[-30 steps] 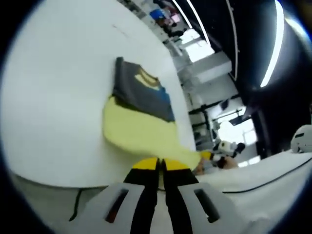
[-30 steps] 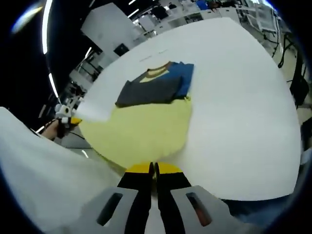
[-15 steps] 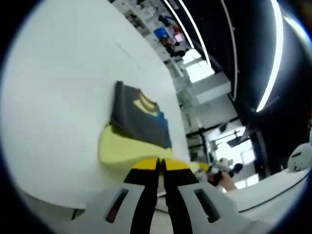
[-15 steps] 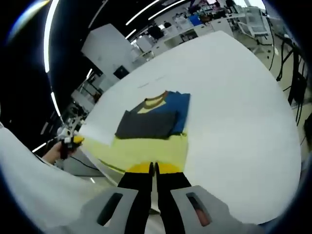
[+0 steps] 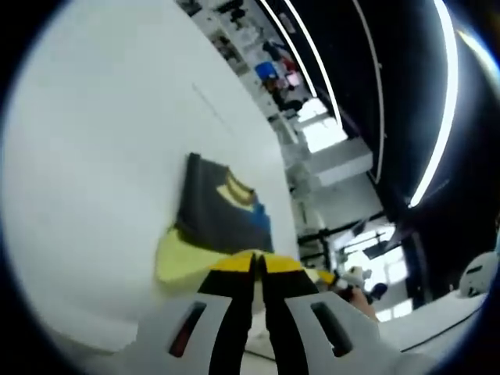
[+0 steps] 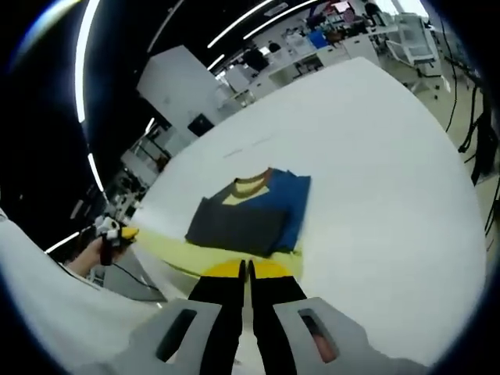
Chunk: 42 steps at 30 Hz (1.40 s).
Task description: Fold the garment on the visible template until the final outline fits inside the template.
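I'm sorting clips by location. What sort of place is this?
Probably a lab or workshop hall: a big white table, long ceiling light strips, and cluttered workbenches behind.

You've got strong fisheye warp in both views, edges bent and smeared. Light comes from long ceiling strips (image 5: 447, 101) overhead, w/ dark ceiling btwn them. White table (image 6: 375, 156) is bright, near blown out. Left gripper view is soft, bkgd blurred; a window glares there.

Large white bench (image 6: 375, 156) spans foreground. Dark ceiling with long bright light strips (image 5: 447, 101). White boxy cabinet (image 6: 176, 78) behind bench. Cluttered shelves and desks (image 6: 328, 35) at far side, blurred.
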Motion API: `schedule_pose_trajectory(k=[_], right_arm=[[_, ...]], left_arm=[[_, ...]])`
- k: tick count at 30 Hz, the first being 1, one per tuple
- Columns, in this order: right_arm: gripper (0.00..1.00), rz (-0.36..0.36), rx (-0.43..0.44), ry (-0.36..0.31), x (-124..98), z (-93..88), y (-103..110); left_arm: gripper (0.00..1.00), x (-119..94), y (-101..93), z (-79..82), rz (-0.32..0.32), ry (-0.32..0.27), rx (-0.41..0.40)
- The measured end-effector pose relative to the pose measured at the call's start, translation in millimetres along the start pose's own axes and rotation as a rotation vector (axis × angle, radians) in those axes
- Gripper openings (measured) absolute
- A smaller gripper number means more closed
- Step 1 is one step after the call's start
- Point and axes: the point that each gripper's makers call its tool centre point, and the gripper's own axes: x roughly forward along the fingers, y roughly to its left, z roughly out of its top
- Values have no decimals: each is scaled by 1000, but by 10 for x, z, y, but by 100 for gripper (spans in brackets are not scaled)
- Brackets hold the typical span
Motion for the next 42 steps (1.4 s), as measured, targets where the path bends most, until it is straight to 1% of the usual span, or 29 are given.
schedule_pose_trajectory(k=[13,20,23,27,31,33,35,36,38,39,42], right_arm=[[3,11,2,-13,139,247,-107],[3,6,8,-15,199,334,-156],[3,5,3,-8,210,346,-161],[3,5,11,-18,224,413,-186],[1,-8,8,-23,270,481,-228],[1,-28,-3,-28,276,511,-293],[1,-26,17,-42,276,537,-324],[1,-29,22,-41,279,535,-342],[1,-44,-2,-19,301,491,-371],[1,-41,-3,-7,325,456,-365],[1,-44,-6,21,391,357,-369]], left_arm=[[0,213,-20,269,-13,-29,-7],[0,289,-18,358,-21,-37,-23],[0,297,-22,379,-27,-37,-32],[0,311,-18,418,-33,-39,-43],[0,362,-19,508,-37,-61,-64],[0,371,0,553,-31,-76,-77],[0,386,-7,586,-40,-85,-80],[0,400,-10,583,-44,-81,-80],[0,453,34,549,-24,-58,-69],[0,469,66,553,-17,-58,-72],[0,476,75,565,-16,-59,-73]])
